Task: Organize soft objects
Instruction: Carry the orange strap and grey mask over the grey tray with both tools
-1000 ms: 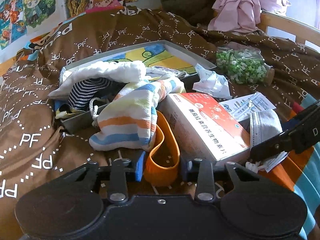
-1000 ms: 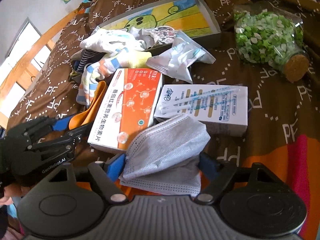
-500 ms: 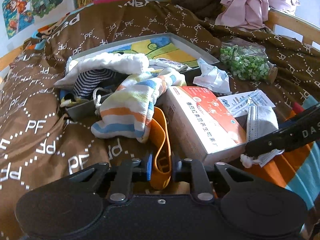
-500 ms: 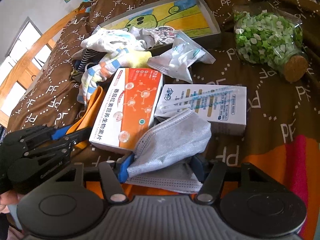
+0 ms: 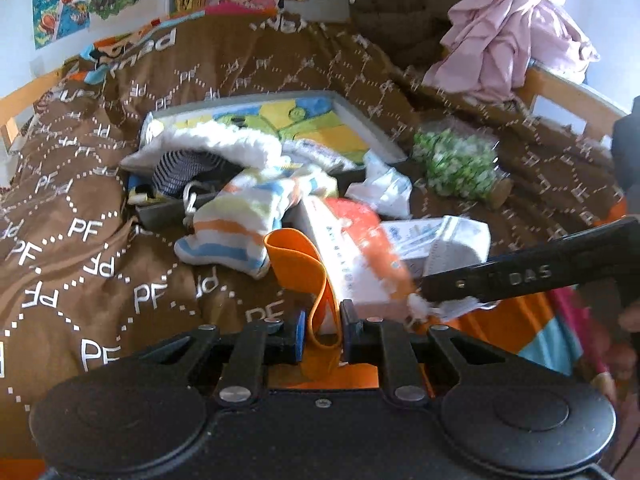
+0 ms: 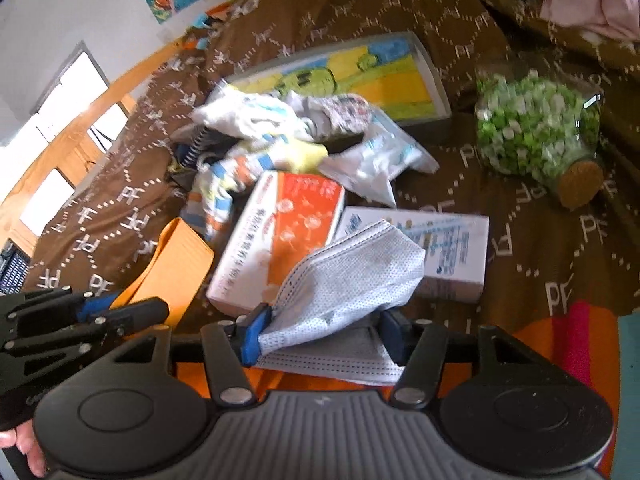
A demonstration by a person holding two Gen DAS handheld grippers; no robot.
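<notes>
My left gripper (image 5: 322, 330) is shut on an orange rubber band (image 5: 298, 260), which stands lifted above the brown bedspread. It also shows in the right wrist view (image 6: 176, 268). My right gripper (image 6: 320, 334) is shut on a grey face mask (image 6: 348, 284), raised off the bed; the mask also shows in the left wrist view (image 5: 456, 240). A striped sock (image 5: 244, 224) and white cloths (image 5: 224, 148) spill from a grey tray (image 5: 362, 120) with a cartoon picture.
An orange-white medicine box (image 6: 280, 236) and a white box (image 6: 444, 248) lie just ahead of the grippers. A corked jar of green pieces (image 6: 536, 132) lies to the right. A plastic packet (image 6: 380, 160) lies by the tray. Pink cloth (image 5: 504, 28) hangs on the bed rail.
Both grippers closed and rose: the left lifted the orange band off the bed, the right lifted the grey mask. Both views are blurred by motion.
</notes>
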